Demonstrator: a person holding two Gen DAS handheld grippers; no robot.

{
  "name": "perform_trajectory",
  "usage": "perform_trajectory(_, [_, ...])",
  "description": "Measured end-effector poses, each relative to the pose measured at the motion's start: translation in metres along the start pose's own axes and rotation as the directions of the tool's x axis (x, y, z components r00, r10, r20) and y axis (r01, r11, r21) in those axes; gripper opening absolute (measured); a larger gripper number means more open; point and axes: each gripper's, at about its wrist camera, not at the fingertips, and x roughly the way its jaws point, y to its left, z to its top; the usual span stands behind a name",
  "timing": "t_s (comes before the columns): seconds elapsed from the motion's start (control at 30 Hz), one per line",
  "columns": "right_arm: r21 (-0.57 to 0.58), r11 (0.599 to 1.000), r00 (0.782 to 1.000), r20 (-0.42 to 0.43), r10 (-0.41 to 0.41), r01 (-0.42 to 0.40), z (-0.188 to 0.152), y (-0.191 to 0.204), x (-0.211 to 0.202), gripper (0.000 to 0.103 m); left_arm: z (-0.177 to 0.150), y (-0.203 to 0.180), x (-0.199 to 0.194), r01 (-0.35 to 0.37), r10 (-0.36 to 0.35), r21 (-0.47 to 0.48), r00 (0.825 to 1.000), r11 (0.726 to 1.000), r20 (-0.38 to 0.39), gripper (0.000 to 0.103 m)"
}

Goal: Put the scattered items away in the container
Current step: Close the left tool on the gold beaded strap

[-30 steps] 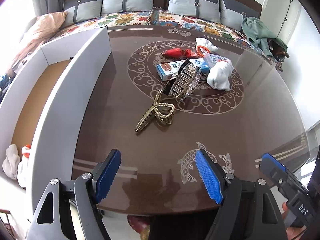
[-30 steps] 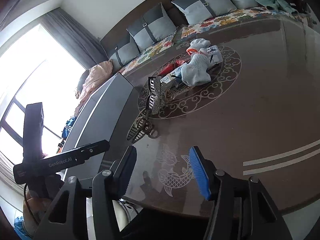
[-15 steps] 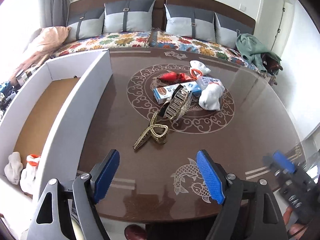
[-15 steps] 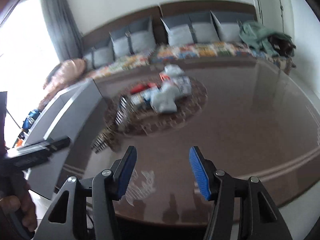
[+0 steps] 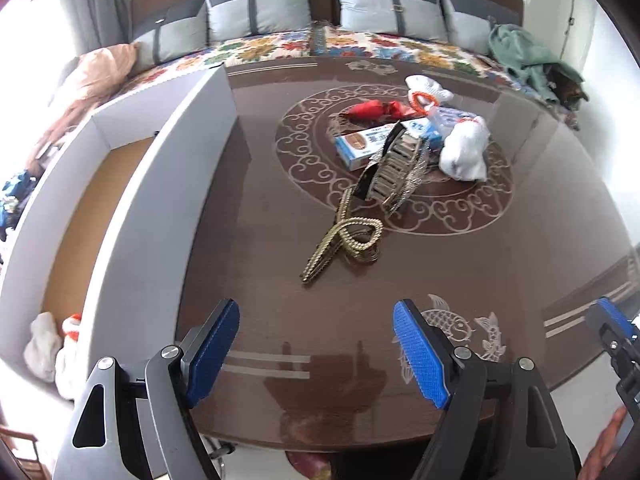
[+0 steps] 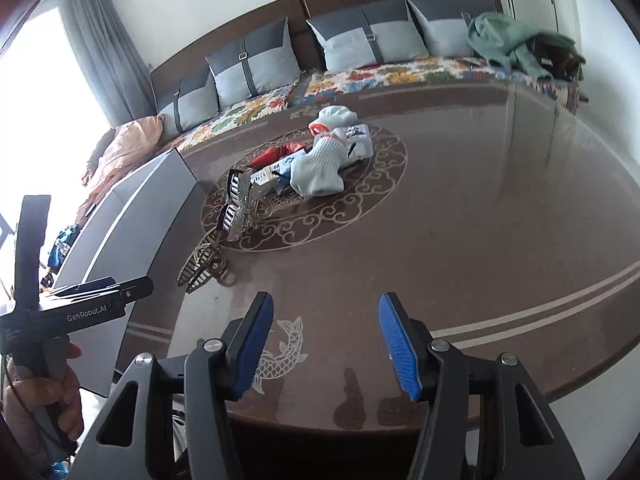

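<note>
Two white socks, one orange-cuffed, already lie in the white cardboard box at frame left; gold hair clips, blue carton, red wrapper and more socks remain mid-table. Left gripper and right gripper hover with jaws apart, empty

You only see a corner of your right gripper at the left wrist view's right edge, and your fingertips holding it are cut off below. The white box runs out of frame at the left, so its near end and the white socks inside are only partly visible. The print on the blue carton is too small to read, and the hair clip covers its middle.
</note>
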Motion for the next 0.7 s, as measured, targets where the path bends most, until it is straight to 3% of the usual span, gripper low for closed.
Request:
perform_trajectory(0.27, [0.006,0.999,0.998,-0.054,0.046,-0.045,-0.004,0.0,0.012,0.056,0.018,0.015,0.021,0.059,-0.061,0.077,0.998,0.995,0.016,0.079])
perform_trajectory(0.47, [-0.01,0.997,0.994,-0.082,0.069,-0.07,-0.005,0.006,0.018,0.056,0.036,-0.013,0.055,0.066,-0.055,0.232,0.997,0.97,-0.05,0.079])
perform_trajectory(0.7, [-0.021,0.996,0.992,-0.101,0.08,-0.083,-0.006,0.009,0.024,0.056,0.05,-0.024,0.09,0.086,-0.061,0.242,0.992,0.966,-0.108,0.079])
